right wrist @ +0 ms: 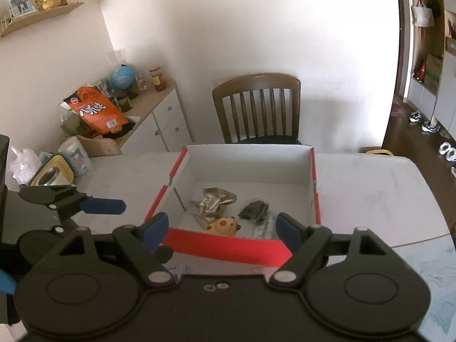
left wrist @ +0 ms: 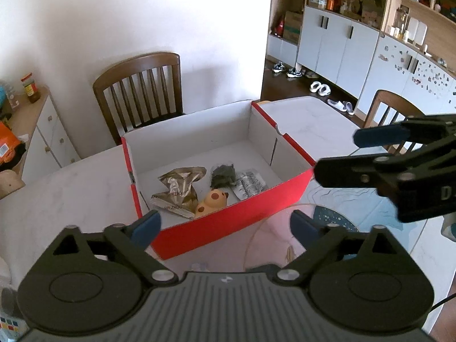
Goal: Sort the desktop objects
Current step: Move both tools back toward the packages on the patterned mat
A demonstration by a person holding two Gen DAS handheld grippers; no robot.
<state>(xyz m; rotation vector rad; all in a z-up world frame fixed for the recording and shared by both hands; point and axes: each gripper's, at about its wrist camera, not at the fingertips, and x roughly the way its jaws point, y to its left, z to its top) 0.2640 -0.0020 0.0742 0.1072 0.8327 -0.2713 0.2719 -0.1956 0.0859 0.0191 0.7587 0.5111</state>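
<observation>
A red cardboard box [left wrist: 228,228] [right wrist: 228,246] with a white inside stands on the white table. In it lie a crumpled gold wrapper [left wrist: 178,189] [right wrist: 213,199], a yellow spotted toy [left wrist: 212,201] [right wrist: 223,225], a dark packet [left wrist: 223,174] [right wrist: 253,208] and a silver printed sachet [left wrist: 249,183] [right wrist: 266,228]. My left gripper [left wrist: 225,226] hangs open in front of the box's near wall, nothing between its blue fingers. My right gripper [right wrist: 221,230] is open too, empty, just before the near wall. Each gripper shows at the side of the other's view.
A wooden chair [left wrist: 142,91] [right wrist: 258,108] stands behind the table against the wall. A low cabinet [right wrist: 159,119] with a snack bag, globe and jars is at the left. A patterned mat [left wrist: 342,213] lies on the table near me. A mug [right wrist: 75,156] sits at the table's left edge.
</observation>
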